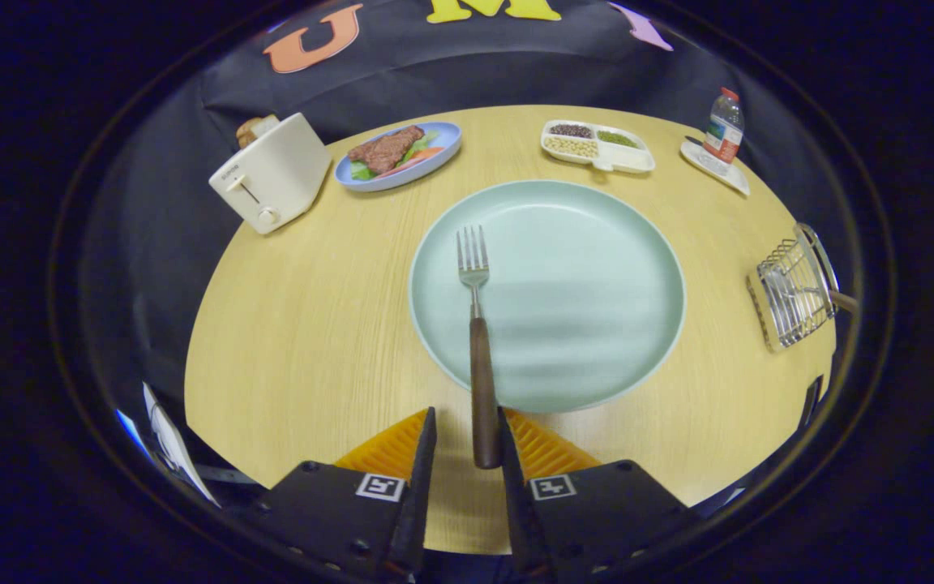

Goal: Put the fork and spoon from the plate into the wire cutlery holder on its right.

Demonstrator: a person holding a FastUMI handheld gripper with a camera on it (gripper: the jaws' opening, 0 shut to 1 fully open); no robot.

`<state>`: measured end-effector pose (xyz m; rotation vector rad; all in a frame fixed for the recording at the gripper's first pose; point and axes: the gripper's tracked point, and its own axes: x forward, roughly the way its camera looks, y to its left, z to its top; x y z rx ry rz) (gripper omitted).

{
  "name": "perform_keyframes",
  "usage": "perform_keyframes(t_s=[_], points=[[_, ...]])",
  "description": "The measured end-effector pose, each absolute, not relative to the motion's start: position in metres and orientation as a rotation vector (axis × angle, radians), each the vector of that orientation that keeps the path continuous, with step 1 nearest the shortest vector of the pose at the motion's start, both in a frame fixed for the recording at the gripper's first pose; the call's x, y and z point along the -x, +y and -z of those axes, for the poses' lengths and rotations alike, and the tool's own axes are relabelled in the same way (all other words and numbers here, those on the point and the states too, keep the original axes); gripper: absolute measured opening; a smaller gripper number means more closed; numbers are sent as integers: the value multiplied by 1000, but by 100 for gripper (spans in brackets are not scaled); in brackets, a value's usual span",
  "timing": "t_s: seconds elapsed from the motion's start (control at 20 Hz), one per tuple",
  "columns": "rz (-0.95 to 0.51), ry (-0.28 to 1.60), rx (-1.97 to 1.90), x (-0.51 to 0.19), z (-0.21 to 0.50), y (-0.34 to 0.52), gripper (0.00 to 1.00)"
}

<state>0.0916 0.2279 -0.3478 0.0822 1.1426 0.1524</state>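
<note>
Round light-wood table is set against a black cloth wall; cloth is seen creased. Tabletop is evenly lit, surroundings kept dark.

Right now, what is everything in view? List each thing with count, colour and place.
table: one, light wood, under everything.
plate: one, pale green, centre, just ahead of the jaws.
fork: one, steel with dark handle, tines on plate, handle end between the jaws.
wire cutlery holder: one, silver, right of plate, a handle sticking out of it.
toaster: one, cream, far left.
blue plate: one, holding meat and vegetables, beyond plate.
divided tray: one, white, with beans.
bottle: one, clear, red cap, far right.
gripper: one, jaws apart around the handle, touching on one side.
</note>
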Motion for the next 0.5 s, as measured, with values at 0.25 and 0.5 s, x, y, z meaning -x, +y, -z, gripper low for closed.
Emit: perform_keyframes(t_s=[0.25,0.5], points=[[-151,1185,-130,-90,359,230,14],[-168,1155,-157,-95,356,232,7]])
